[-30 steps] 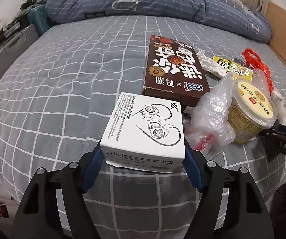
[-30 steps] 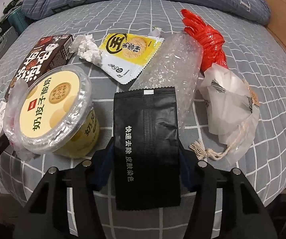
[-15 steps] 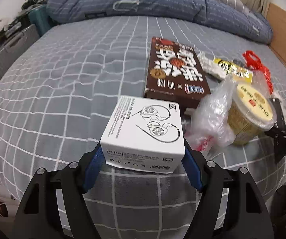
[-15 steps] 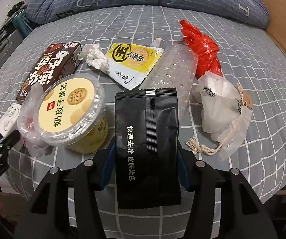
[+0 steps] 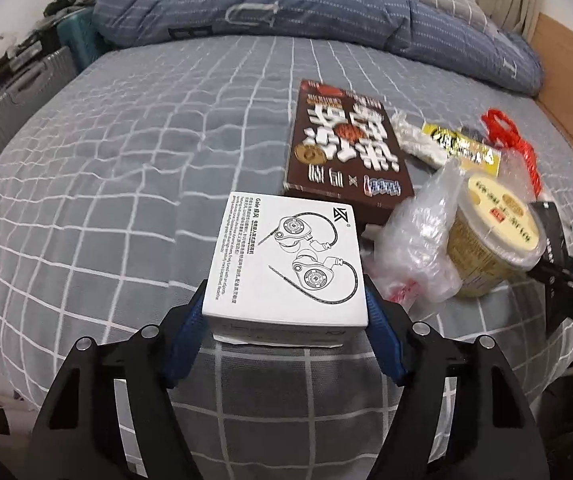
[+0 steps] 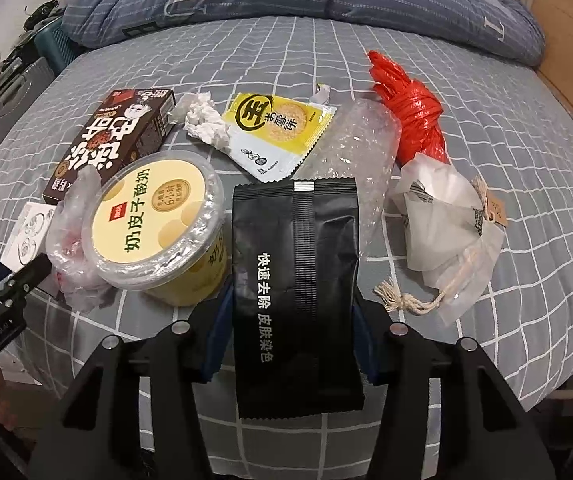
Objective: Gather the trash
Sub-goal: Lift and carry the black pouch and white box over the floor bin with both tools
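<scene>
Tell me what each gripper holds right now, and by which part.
Left gripper clamps the white earphone box by its two side faces at the near end. Right gripper pinches the black sachet by its long side edges, about mid-length.

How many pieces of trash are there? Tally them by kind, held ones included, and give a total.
Boxes: 2, white earphone box, brown box
Tubs: 1, yellow tub
Sealed packets: 2, black packet, yellow cracker packet
Plastic bags and wrap: 4, red bag, bubble wrap, clear bag, white drawstring bag
Tissue: 1, crumpled tissue
Total: 10
</scene>
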`<state>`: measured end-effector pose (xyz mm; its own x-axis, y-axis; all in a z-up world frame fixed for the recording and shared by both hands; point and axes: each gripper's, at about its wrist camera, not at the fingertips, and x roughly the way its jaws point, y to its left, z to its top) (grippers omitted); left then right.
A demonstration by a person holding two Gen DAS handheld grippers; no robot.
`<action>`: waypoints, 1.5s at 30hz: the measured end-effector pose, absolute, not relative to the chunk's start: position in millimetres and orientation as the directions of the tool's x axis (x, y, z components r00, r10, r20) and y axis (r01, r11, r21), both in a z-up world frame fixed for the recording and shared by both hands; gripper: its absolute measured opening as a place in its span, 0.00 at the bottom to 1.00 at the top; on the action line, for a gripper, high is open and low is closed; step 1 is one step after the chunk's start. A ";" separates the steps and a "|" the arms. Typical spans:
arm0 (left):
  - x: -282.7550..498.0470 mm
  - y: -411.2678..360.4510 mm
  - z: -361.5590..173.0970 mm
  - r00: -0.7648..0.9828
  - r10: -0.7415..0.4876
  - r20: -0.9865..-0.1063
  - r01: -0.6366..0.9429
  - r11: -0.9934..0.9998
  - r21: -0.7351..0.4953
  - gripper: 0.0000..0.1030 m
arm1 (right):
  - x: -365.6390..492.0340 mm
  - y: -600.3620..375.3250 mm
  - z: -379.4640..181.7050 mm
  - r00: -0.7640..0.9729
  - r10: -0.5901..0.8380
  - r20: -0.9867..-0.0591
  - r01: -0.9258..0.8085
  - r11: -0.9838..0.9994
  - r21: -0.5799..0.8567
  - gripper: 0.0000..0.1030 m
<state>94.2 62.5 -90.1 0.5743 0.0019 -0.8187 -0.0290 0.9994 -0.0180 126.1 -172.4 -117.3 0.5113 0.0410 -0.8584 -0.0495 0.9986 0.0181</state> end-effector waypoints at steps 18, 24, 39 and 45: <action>71.8 48.4 -42.8 0.659 0.004 -0.752 -0.055 0.998 -0.043 0.67 | 106.8 -175.0 -83.3 0.599 0.066 -0.798 -0.061 0.997 0.036 0.45; 60.9 37.7 -37.7 0.667 -0.016 -0.745 -0.041 0.998 -0.057 0.68 | 87.9 -176.4 -70.4 0.642 0.048 -0.765 -0.071 0.997 0.003 0.45; 19.0 25.1 -34.7 0.681 -0.033 -0.731 -0.027 0.997 -0.071 0.68 | 43.7 -174.0 -57.8 0.683 0.047 -0.729 -0.078 0.997 -0.009 0.45; 1.4 20.5 -34.3 0.685 -0.032 -0.728 -0.018 0.998 -0.061 0.68 | 24.1 -169.0 -55.1 0.696 0.044 -0.717 -0.092 0.995 -0.028 0.45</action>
<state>1.4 20.5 -34.3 0.6848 -0.0318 -0.7280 -0.0181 0.9980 -0.0605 24.1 -169.0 -55.1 0.6961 0.0443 -0.7166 -0.0921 0.9954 -0.0279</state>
